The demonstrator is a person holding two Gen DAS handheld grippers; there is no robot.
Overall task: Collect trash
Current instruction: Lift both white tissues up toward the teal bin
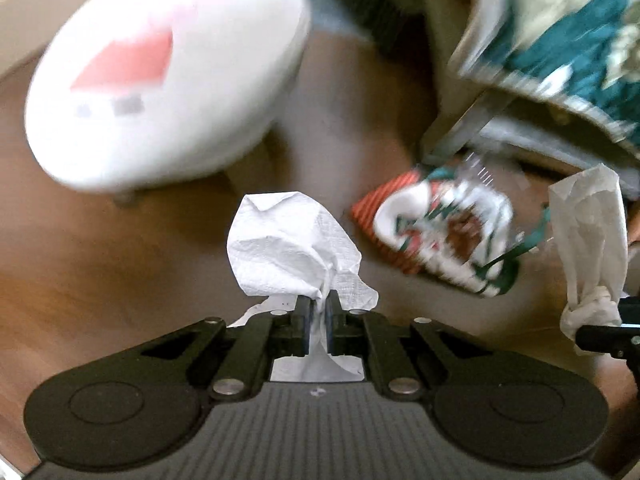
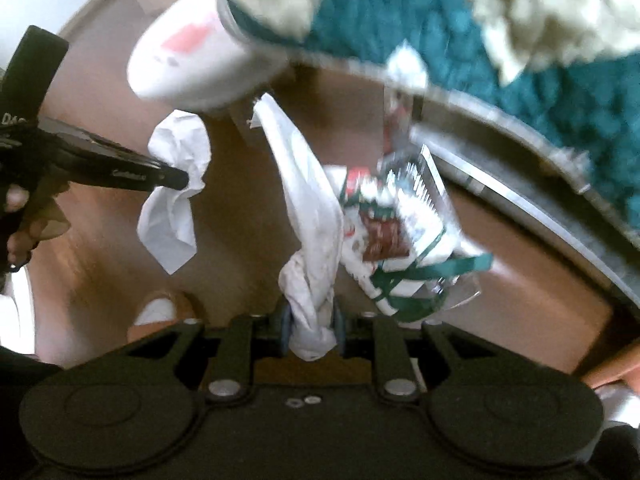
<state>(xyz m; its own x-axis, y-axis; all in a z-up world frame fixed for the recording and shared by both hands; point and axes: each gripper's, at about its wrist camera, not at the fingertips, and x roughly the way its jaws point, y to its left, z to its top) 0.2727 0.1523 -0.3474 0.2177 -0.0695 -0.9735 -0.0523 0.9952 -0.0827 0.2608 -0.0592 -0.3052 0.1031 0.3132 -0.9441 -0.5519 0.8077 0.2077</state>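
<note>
In the left wrist view our left gripper pointed steeply down at a brown floor, its jaws pressed together on a crumpled white paper napkin that bloomed up toward 12 o'clock from the fingertips. In the right wrist view our right gripper was clamped on a bunched, greyish white tissue, whose long axis ran from the jaws up toward 11 o'clock. Both pieces of trash hung clear of the floor. The relation that mattered next, as we judged it, was the printed snack wrapper still lying on the floor: it sat at about 1 o'clock from the right gripper, just beside the hanging tissue, and at about 2 o'clock and farther off from the left gripper, so the right hand was the nearer one, though both hands were full. A white bin with a red mark stood at 10 o'clock in the left view, probably where the trash was bound. A teal and cream blanket draped over furniture at upper right. Everything beyond the grippers was smeared by motion blur; we could not read the wrapper's print, see the bin's opening, or tell what the blanket covered
</note>
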